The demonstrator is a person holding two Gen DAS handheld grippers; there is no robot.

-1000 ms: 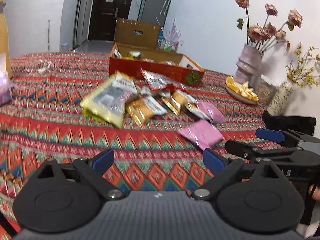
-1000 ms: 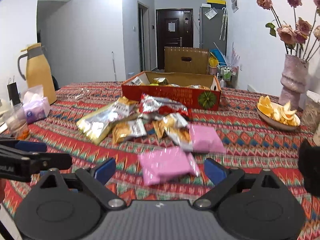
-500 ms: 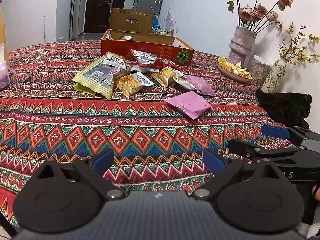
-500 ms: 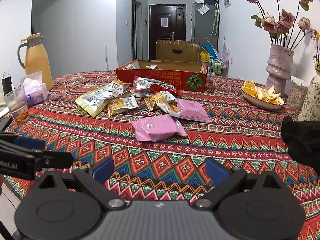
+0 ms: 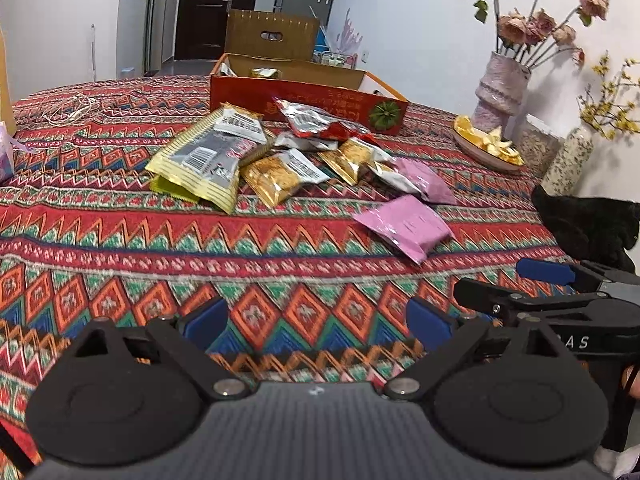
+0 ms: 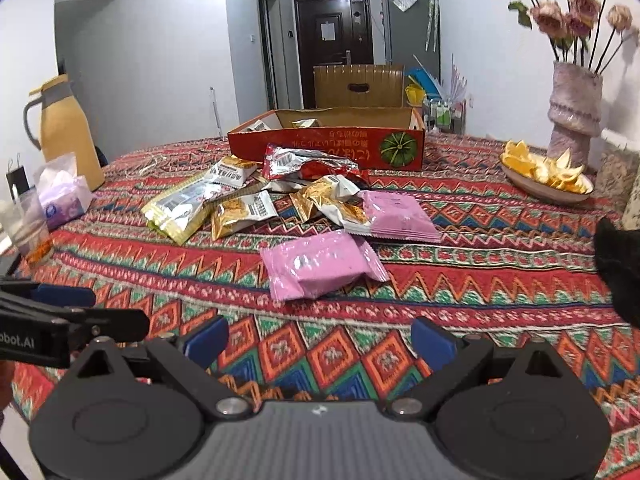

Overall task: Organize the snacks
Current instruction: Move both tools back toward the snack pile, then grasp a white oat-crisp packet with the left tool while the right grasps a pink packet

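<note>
Both grippers are hanging low over the near edge of the patterned tablecloth (image 6: 500, 276), side by side, and neither one is carrying anything. The left gripper (image 5: 316, 320) is showing its blue pads spread wide with bare cloth between them, and the right gripper (image 6: 320, 336) is sitting just the same, jaws apart and empty. That is looking like a ready stance, opened up for a first grab. The snacks are lying loose in a heap in the middle of the table: a big yellow bag (image 5: 208, 160), a few gold packets (image 6: 244, 212), a red and silver packet (image 6: 308, 164), and two pink packets, the nearer pink packet (image 6: 320, 264) sitting apart from the pile and squarely ahead of the right gripper. Behind the heap the red box (image 6: 332, 148) is standing open with a few packets already inside, so that is likely where everything is going. The nearer pink packet is looking like the easy first pick, flat and unobstructed.
</note>
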